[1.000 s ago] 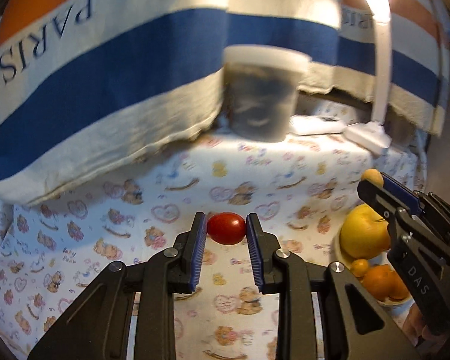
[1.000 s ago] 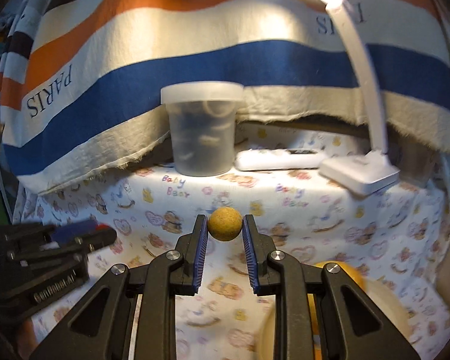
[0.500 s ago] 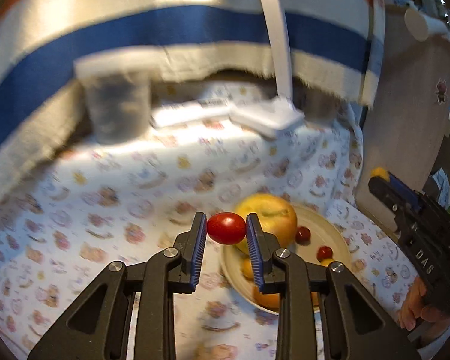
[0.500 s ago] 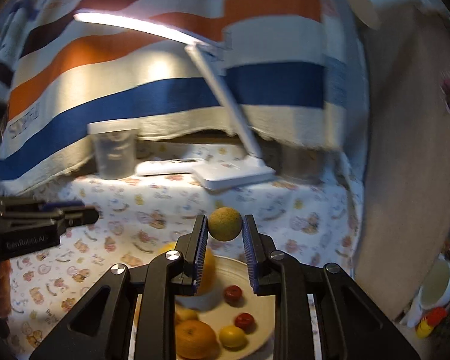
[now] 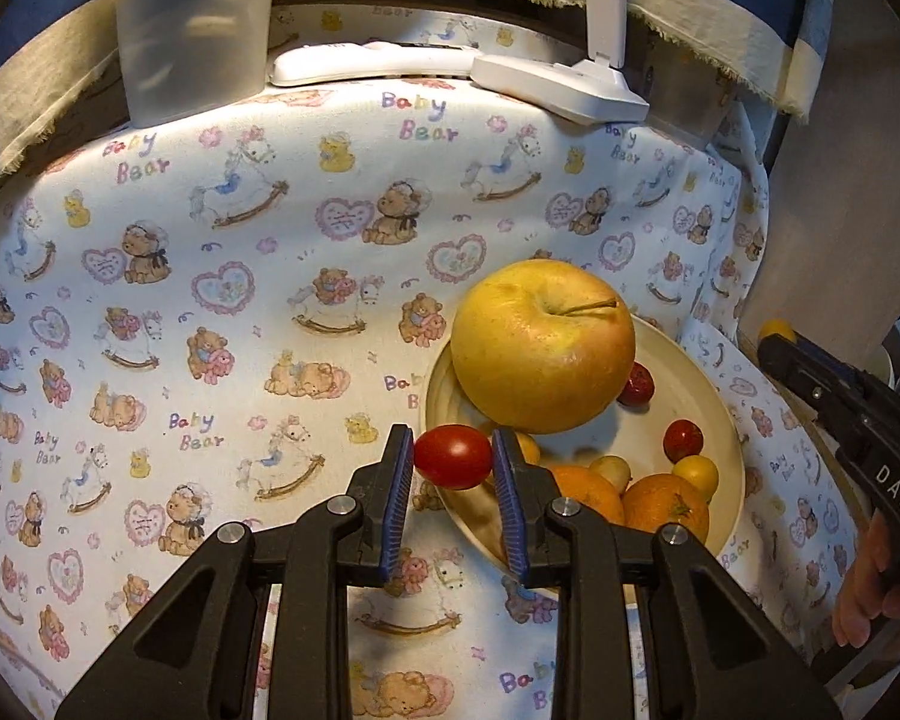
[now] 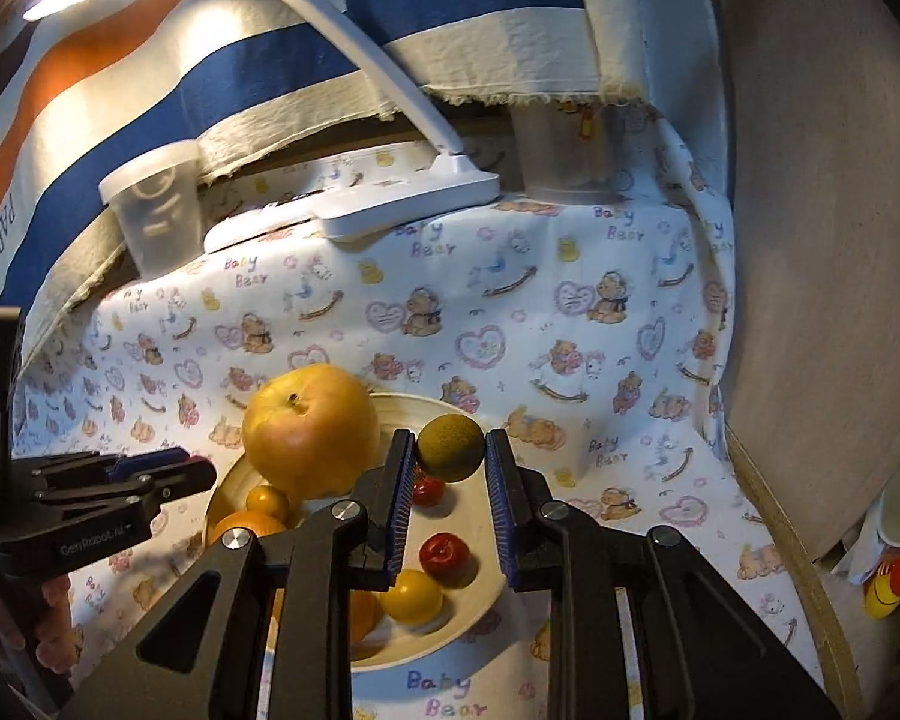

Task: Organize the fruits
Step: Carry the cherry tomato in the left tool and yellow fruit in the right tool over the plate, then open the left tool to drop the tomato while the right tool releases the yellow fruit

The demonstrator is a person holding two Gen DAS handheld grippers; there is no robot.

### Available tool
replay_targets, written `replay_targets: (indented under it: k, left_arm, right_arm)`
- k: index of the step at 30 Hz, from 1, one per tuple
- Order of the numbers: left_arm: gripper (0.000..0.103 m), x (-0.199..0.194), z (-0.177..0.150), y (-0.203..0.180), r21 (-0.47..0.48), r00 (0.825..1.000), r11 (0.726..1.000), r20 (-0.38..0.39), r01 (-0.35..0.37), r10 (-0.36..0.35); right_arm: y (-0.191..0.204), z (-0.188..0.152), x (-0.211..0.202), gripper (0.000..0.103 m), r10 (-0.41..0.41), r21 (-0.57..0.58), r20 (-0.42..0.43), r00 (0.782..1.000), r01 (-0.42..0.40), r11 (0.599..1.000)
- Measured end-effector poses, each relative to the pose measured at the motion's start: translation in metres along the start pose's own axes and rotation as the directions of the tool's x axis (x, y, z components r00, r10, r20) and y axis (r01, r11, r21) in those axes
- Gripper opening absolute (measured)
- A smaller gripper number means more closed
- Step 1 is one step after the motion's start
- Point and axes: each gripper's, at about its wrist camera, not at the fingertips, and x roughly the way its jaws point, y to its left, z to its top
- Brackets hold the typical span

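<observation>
My left gripper is shut on a red cherry tomato, held above the near left rim of a cream plate. On the plate lie a big yellow apple, two oranges, small yellow fruits and red cherry tomatoes. My right gripper is shut on a small brownish-green round fruit, above the far side of the same plate. The apple sits at the plate's left in the right wrist view. Each gripper shows at the edge of the other's view: the right one, the left one.
The table wears a white cloth printed with bears. At the back stand a lidded translucent tub, a white remote and a white desk lamp's base. A striped towel hangs behind. A wooden panel rises at the right.
Both grippers swung right and tilted down, from over the bare cloth to over the plate of fruit. Each still holds its fruit.
</observation>
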Motion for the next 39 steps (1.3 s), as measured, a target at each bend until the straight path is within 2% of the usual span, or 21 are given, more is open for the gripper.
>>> replay_targets:
  k: [5, 8, 12, 16, 19, 20, 21, 23, 26, 29, 30, 31, 33, 36, 39]
  left_arm:
    - [0.026, 0.008, -0.002, -0.008, 0.034, 1.0, 0.999, -0.026, -0.01, 0.011]
    - [0.026, 0.01, -0.003, -0.009, 0.048, 1.0, 0.999, -0.022, -0.017, 0.018]
    - [0.026, 0.009, -0.003, -0.008, 0.05, 1.0, 0.999, -0.017, -0.005, 0.006]
    - [0.027, 0.009, -0.003, -0.008, 0.045, 1.0, 0.999, -0.007, -0.019, 0.02]
    - [0.028, 0.009, -0.004, -0.008, 0.051, 1.0, 0.999, -0.006, -0.001, 0.001]
    - [0.034, 0.007, -0.003, -0.009, 0.051, 1.0, 0.999, 0.003, -0.004, 0.004]
    - [0.045, 0.006, -0.003, -0.009, 0.051, 1.0, 0.999, 0.01, -0.008, 0.008]
    - [0.058, 0.001, -0.002, -0.008, 0.046, 0.999, 0.999, 0.033, -0.016, 0.014]
    - [0.06, -0.004, 0.0, -0.005, 0.035, 0.999, 0.999, 0.049, -0.016, 0.015]
    - [0.066, -0.006, 0.001, -0.003, 0.019, 0.998, 1.0, 0.061, -0.017, 0.015]
    - [0.069, -0.007, 0.001, -0.002, 0.015, 0.998, 1.0, 0.066, -0.019, 0.018]
    - [0.07, -0.007, 0.002, -0.001, 0.014, 0.997, 1.0, 0.069, -0.023, 0.022]
    - [0.072, -0.008, 0.002, -0.002, 0.022, 0.997, 0.999, 0.072, -0.04, 0.039]
    - [0.072, -0.012, 0.002, -0.005, 0.036, 0.994, 0.998, 0.099, -0.06, 0.056]
    - [0.073, -0.025, 0.004, -0.008, 0.052, 0.984, 0.996, 0.164, -0.079, 0.069]
  right_arm:
    - [0.003, -0.004, 0.013, 0.024, 0.044, 0.012, -0.08, 0.996, -0.043, 0.999]
    - [0.003, -0.007, 0.017, 0.024, 0.043, 0.011, -0.096, 0.994, -0.042, 0.999]
    - [0.001, -0.008, 0.021, 0.024, 0.089, 0.038, -0.117, 0.989, -0.085, 0.996]
    - [0.004, -0.011, 0.029, 0.024, 0.084, 0.028, -0.15, 0.985, -0.08, 0.996]
    - [0.004, -0.015, 0.037, 0.024, 0.094, 0.037, -0.188, 0.978, -0.088, 0.995]
    - [0.003, -0.016, 0.039, 0.024, 0.102, 0.047, -0.2, 0.975, -0.094, 0.994]
    - [0.002, -0.017, 0.041, 0.024, 0.112, 0.058, -0.207, 0.972, -0.102, 0.993]
    - [0.002, -0.018, 0.043, 0.024, 0.115, 0.064, -0.212, 0.97, -0.103, 0.993]
    - [0.003, -0.019, 0.044, 0.024, 0.098, 0.048, -0.216, 0.972, -0.09, 0.995]
    - [0.004, -0.02, 0.046, 0.025, 0.095, 0.05, -0.225, 0.97, -0.086, 0.995]
    - [0.004, -0.02, 0.046, 0.031, 0.093, 0.05, -0.225, 0.97, -0.084, 0.995]
    - [0.004, -0.02, 0.046, 0.048, 0.089, 0.053, -0.217, 0.972, -0.08, 0.995]
    - [0.003, -0.019, 0.041, 0.07, 0.078, 0.057, -0.18, 0.981, -0.068, 0.996]
    - [0.003, -0.014, 0.031, 0.07, 0.053, 0.044, -0.131, 0.99, -0.047, 0.998]
    - [0.002, -0.009, 0.02, 0.07, 0.045, 0.052, -0.074, 0.996, -0.041, 0.998]
